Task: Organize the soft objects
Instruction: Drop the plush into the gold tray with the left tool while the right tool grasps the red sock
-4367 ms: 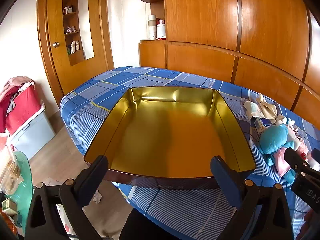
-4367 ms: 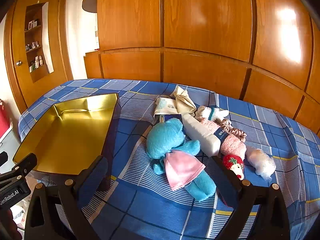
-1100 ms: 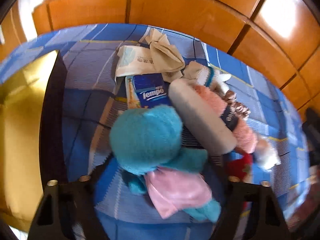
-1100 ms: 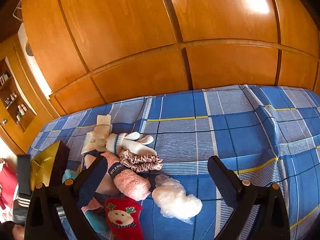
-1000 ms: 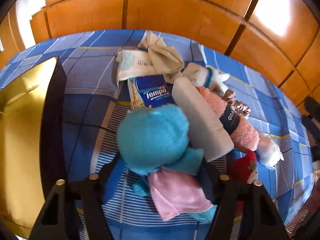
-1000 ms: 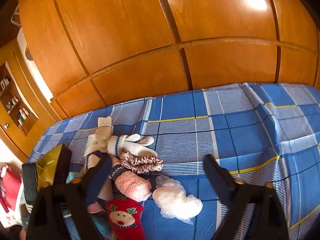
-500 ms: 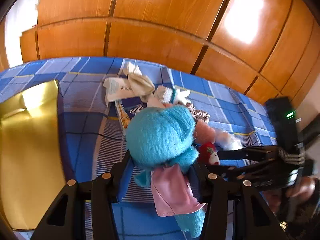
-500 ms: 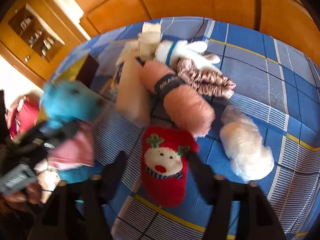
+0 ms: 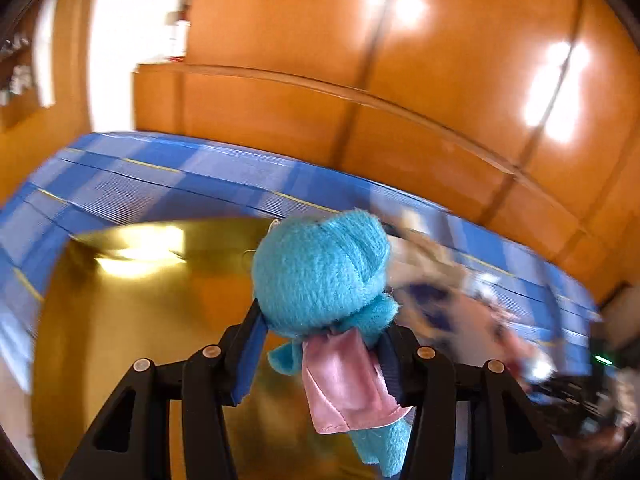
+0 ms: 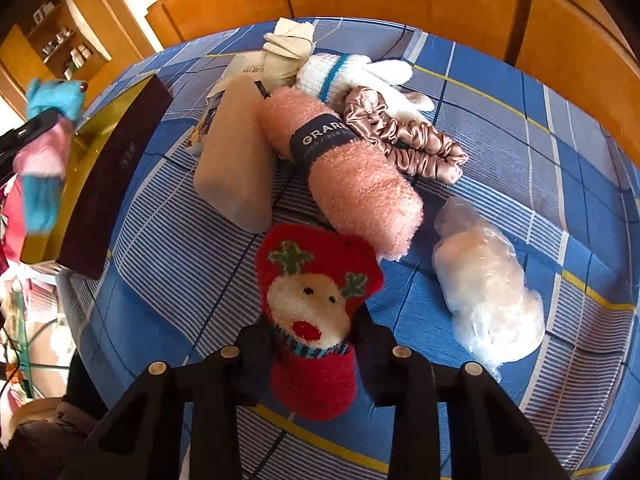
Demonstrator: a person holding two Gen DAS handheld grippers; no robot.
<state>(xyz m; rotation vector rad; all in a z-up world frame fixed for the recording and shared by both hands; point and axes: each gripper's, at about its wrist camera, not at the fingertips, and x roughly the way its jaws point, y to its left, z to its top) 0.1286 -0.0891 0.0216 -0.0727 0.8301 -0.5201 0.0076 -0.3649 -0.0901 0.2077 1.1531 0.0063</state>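
Now both tongs grip soft toys, one over the gold tray and one on the bed.

Clamped in the left gripper [image 9: 320,344], the blue plush toy [image 9: 322,276] with its pink cloth hangs above the gold tray [image 9: 120,320], which sits on the blue checked bedcover [image 10: 520,128]. The right gripper [image 10: 314,344] has just been closing, and its jaws now press on both sides of the red reindeer sock [image 10: 314,300], which lies on the cover. Just beyond the sock lie the pink rolled towel [image 10: 360,184] and a beige roll [image 10: 236,168] beside it, then a satin scrunchie [image 10: 408,140] and a white glove [image 10: 360,76]. A clear bag of fluff [image 10: 486,276] lies to the sock's right.
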